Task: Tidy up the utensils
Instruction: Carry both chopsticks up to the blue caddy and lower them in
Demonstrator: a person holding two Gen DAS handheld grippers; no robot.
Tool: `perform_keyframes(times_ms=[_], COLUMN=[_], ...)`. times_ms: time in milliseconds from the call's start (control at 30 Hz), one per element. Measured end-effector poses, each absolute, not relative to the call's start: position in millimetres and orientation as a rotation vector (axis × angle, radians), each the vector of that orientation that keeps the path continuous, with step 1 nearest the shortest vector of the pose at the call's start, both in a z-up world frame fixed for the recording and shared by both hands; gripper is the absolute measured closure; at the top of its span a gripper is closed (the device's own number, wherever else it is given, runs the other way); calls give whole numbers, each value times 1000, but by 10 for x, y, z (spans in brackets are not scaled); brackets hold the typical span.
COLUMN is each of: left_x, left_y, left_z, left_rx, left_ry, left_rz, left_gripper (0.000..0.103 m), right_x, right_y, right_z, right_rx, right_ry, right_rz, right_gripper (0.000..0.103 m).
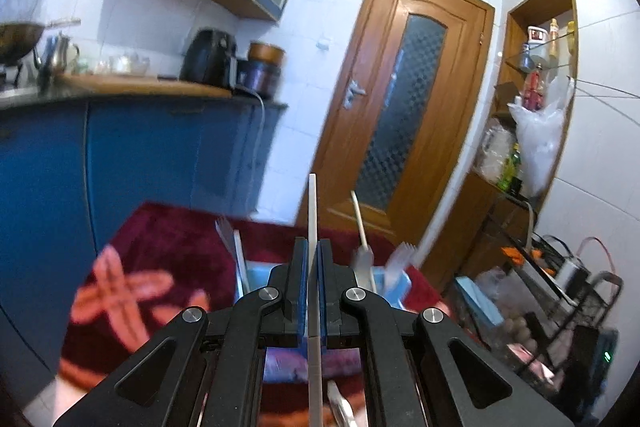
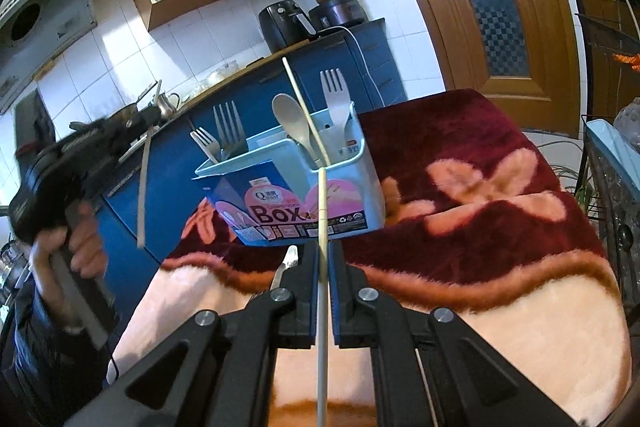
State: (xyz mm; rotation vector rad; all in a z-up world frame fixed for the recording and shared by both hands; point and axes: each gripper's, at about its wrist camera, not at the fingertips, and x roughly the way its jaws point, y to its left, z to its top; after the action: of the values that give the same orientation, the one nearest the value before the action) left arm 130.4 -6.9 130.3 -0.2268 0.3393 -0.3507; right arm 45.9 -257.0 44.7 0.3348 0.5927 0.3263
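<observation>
A light blue utensil box (image 2: 352, 187) labelled "Box" stands on a dark red blanket (image 2: 480, 147). It holds a pale spoon (image 2: 290, 119), several forks (image 2: 334, 95) and one slanted chopstick (image 2: 300, 99). My right gripper (image 2: 323, 247) is shut on a pale chopstick (image 2: 322, 195) just in front of the box. My left gripper (image 1: 312, 247) is shut on another white chopstick (image 1: 312, 203), which points upward. In the right wrist view the left gripper (image 2: 148, 119) is raised at the left of the box, held by a hand (image 2: 80, 243). The box (image 1: 256, 275) lies beyond the left gripper.
A metal utensil (image 2: 288, 259) lies on the blanket by the right gripper's left finger. Blue kitchen cabinets (image 1: 140, 155) with a black air fryer (image 2: 284, 23) stand behind. There is a wooden door (image 1: 404, 107) beyond and a wire rack (image 1: 560, 299) at the right.
</observation>
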Motion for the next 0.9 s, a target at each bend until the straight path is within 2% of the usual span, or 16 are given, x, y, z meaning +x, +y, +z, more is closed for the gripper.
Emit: perform_keyframes(times_ms=[333, 633, 767, 900], left_x=[1733, 1907, 1906, 1886], left_y=[-227, -323, -304, -254], left_z=[1525, 1357, 1229, 1167], left_rx=[-179, -186, -172, -167], left_ry=[137, 74, 78, 96], left_rz=[-141, -83, -54, -56], left_gripper=[99, 99, 95, 99], right_x=[454, 455, 441, 427], right_y=[-2647, -2636, -2638, -2605], right_z=[365, 336, 382, 447], right_rx=[364, 366, 355, 335], right_ry=[558, 538, 525, 504], right_rz=[370, 385, 385, 389], right_gripper=[97, 97, 97, 97])
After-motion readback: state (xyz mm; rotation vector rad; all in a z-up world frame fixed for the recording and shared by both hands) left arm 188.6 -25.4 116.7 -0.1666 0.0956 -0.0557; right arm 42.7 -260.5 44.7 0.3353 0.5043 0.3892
